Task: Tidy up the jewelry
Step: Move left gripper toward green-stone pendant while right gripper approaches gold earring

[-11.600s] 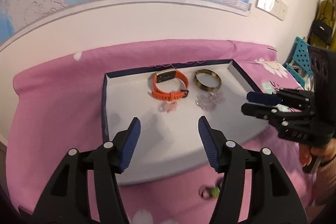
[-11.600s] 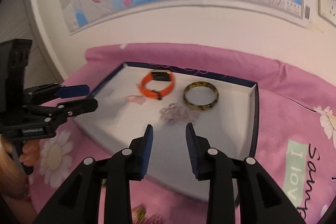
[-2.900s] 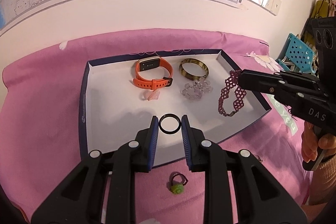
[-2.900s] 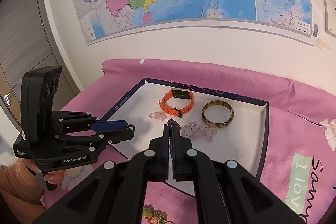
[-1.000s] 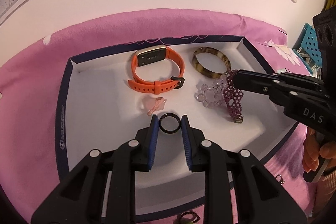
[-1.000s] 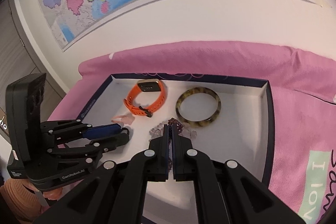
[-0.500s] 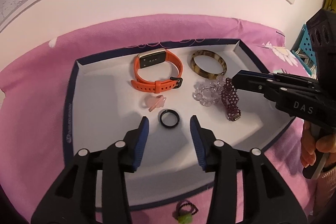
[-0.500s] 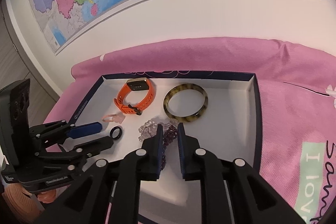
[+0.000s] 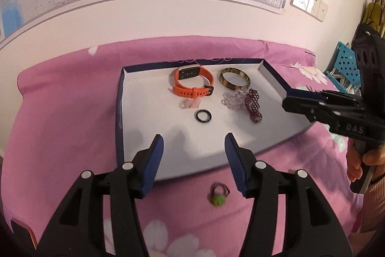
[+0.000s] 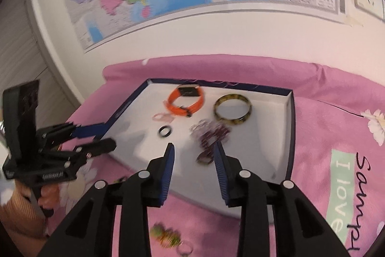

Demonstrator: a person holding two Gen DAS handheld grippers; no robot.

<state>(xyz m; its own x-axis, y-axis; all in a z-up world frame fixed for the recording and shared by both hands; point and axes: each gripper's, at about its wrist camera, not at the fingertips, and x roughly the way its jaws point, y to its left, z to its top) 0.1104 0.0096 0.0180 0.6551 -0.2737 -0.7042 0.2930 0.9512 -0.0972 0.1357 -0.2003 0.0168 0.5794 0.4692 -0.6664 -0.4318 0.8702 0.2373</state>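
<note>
Your left gripper (image 9: 194, 145) and right gripper (image 10: 193, 152) are both spreading, pinching nothing. The black ring (image 9: 203, 116) is lying in the tray (image 9: 119, 112), the maroon bracelet (image 9: 253, 104) at its three o'clock.

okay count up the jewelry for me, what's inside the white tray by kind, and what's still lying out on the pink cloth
In the tray:
Bangle: 1
Orange band: 1
Beaded bracelets, clear and maroon: 2
Black ring: 1
Small pink piece: 1
Tray subtotal: 6

On the pink cloth:
Green ring: 1
Other small pieces: blurred, at least 2

Total: at least 9
</note>
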